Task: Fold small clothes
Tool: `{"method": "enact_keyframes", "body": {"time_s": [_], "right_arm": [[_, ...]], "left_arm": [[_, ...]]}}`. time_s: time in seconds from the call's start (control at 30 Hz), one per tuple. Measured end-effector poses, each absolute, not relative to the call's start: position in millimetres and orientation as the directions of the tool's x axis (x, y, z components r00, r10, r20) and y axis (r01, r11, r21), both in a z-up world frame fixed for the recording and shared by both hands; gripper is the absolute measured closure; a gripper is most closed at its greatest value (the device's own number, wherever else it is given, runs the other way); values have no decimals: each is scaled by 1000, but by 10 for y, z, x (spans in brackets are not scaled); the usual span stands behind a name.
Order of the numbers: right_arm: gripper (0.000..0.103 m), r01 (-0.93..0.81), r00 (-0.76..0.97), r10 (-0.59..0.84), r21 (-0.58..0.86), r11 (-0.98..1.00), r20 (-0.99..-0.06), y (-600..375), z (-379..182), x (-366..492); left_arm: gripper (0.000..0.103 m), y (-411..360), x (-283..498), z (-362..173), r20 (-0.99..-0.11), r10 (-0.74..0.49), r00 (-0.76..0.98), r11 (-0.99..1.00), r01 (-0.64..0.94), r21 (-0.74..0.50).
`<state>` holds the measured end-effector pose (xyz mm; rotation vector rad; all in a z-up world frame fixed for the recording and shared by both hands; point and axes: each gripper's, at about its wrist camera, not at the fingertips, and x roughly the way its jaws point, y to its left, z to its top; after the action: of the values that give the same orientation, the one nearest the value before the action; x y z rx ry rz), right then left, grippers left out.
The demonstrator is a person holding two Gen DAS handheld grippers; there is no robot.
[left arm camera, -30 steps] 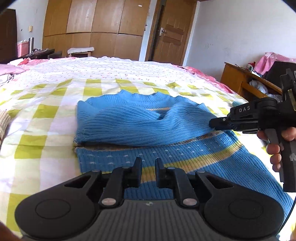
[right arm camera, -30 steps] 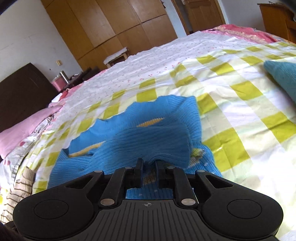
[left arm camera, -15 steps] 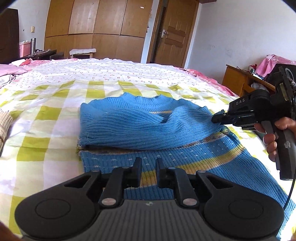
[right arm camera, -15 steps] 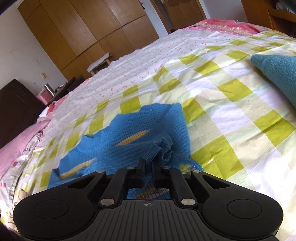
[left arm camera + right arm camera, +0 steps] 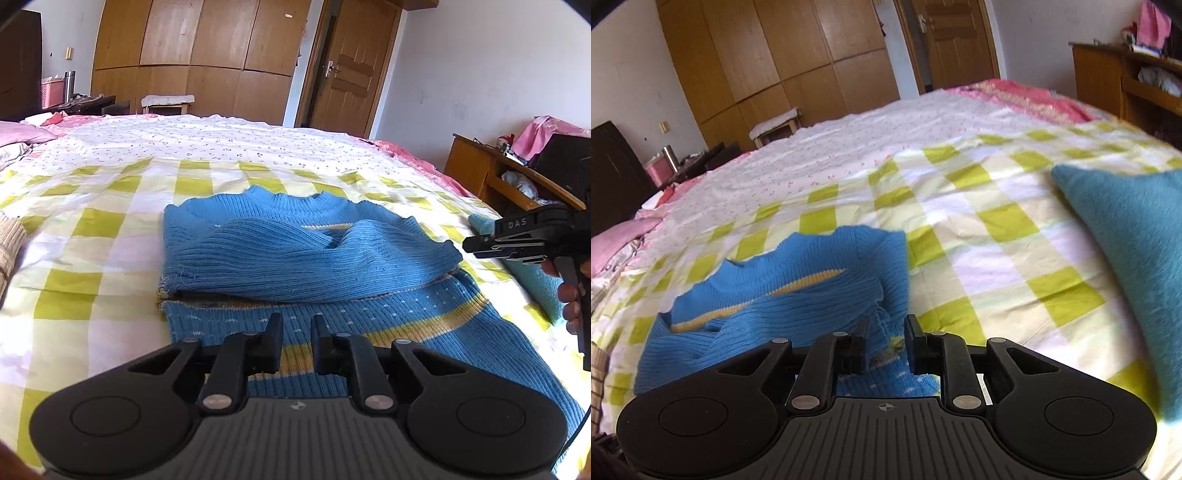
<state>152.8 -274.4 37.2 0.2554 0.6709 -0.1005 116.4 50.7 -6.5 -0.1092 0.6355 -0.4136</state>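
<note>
Bedroom w/ wooden wardrobe [image 5: 192, 62] at 12 o'clock; the work surface is a bed under a yellow-check sheet [image 5: 96, 229]. The blue knit sweater [image 5: 303, 258] is laid flat mid-sheet, its sleeves already crossed over the chest, hem toward 6 o'clock. A teal folded item [image 5: 1137, 266] is seen at 3 o'clock in the right wrist view, apart from the sweater.

The left gripper [image 5: 296, 338] is held over the hem w/ jaws only slightly parted and nothing pinched between them. The right gripper [image 5: 886, 339] sits at the sweater's 3 o'clock edge; its jaws have just been opening, and though knit shows in the gap, no cloth is pressed by the pads.

Step in hand, as judged: sleeve fold released, bottom-up fold next. For a clean result, both hem corners should be pinched thru all layers, lifted level & together, and carried toward 12 o'clock so the crossed sleeves aren't dragged out of place. The rumpled sleeve ridge is best flattened first.
</note>
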Motion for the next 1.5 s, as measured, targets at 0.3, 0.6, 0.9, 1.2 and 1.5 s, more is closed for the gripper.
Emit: {"method": "enact_keyframes", "body": {"time_s": [0.3, 0.6, 0.9, 1.2, 1.5], "right_arm": [[78, -331, 658, 384, 209, 920, -648, -1604, 649, 2125], [77, -483, 413, 483, 264, 835, -772, -892, 230, 2842], [77, -578, 349, 504, 242, 779, -790, -702, 168, 2765], [102, -574, 436, 438, 132, 808, -786, -528, 305, 2925], [102, -530, 515, 404, 90, 843, -756, -517, 357, 2989]], "left_arm": [[82, 646, 1234, -55, -547, -391, 740, 920, 308, -241], [81, 812, 1291, -80, -540, -369, 757, 929, 276, -248], [81, 849, 1303, -103, -543, -364, 757, 930, 265, -254], [81, 856, 1288, -85, -534, -359, 766, 932, 260, -253], [81, 863, 1286, -91, -533, -355, 768, 933, 253, -257]]}}
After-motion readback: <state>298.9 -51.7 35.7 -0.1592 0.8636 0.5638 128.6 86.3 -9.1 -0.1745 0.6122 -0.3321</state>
